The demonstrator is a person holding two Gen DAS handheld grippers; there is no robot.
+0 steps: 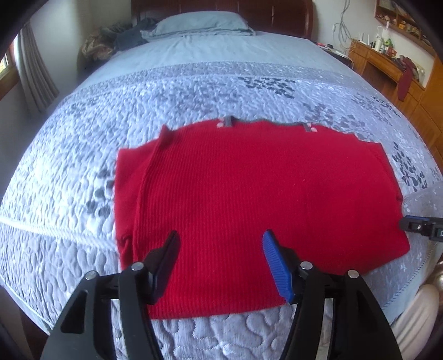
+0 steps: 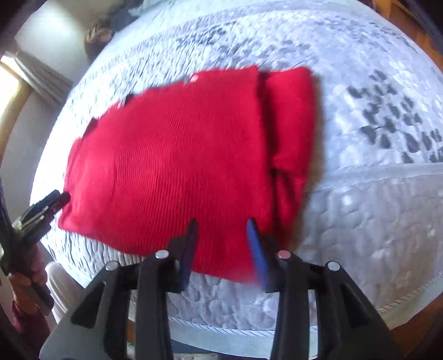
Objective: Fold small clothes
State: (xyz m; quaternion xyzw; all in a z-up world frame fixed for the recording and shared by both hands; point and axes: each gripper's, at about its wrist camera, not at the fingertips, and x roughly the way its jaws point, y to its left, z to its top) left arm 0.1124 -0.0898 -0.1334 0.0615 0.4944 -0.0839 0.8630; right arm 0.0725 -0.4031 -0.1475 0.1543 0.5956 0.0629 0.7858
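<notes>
Bed (image 1: pixel 227 83) with grey-blue quilted cover, bearing one folded red knit sweater (image 1: pixel 249 199) flat near its foot edge; left gripper (image 1: pixel 221 249) and right gripper (image 2: pixel 221 229), jaws wide apart, holding nothing, above the sweater's near edge.

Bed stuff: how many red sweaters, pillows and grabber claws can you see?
Red sweater: 1
Pillow: 1
Grabber claws: 2, the left gripper and the right gripper
Total: 4
</notes>
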